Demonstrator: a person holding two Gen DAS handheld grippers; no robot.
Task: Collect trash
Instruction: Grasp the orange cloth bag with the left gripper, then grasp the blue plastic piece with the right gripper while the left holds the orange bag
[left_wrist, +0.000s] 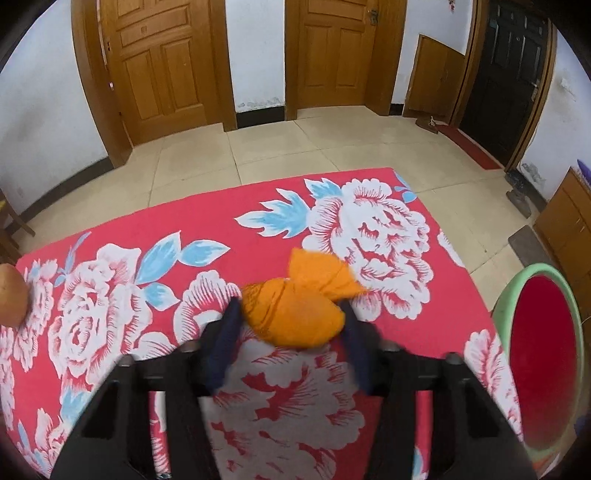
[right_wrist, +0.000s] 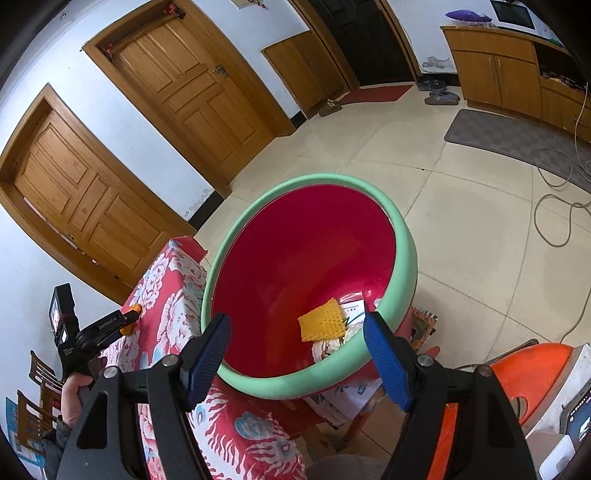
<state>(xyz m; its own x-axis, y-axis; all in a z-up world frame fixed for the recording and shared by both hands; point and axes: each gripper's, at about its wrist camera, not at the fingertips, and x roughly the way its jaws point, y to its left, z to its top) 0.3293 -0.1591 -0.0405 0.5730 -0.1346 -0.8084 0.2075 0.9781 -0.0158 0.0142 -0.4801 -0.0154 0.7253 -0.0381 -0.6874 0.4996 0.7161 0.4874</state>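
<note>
Left gripper (left_wrist: 291, 317): our jaws sit on either side of the orange wad (left_wrist: 295, 310), pads touching both its flanks, so we read this as a grip on it. The wad's bulk sits between the tips and a twisted tail pokes out beyond them. It is at or just above the table (left_wrist: 221, 206), covered in a red floral cloth; we cannot tell whether it has lifted off. In the right wrist view the same gripper shows small at the far left, in a hand (right_wrist: 75, 397), with orange at its tip.

Right gripper (right_wrist: 297, 354): jaws wide apart, nothing between the pads, touching nothing. We hover over the near rim of the basin (right_wrist: 255, 380), red inside with a green rim, just off the table's edge.

Progress: partway, by our judgement. The basin already holds a yellow mesh piece (right_wrist: 322, 323), a white paper (right_wrist: 354, 308) and some crumpled bits under them. The wad is not in yet and has to travel right, across the table to the basin. A round brownish thing (left_wrist: 13, 295) sits at the table's left edge; we cannot tell if it counts as trash. The rest of the table in view looks bare.
</note>
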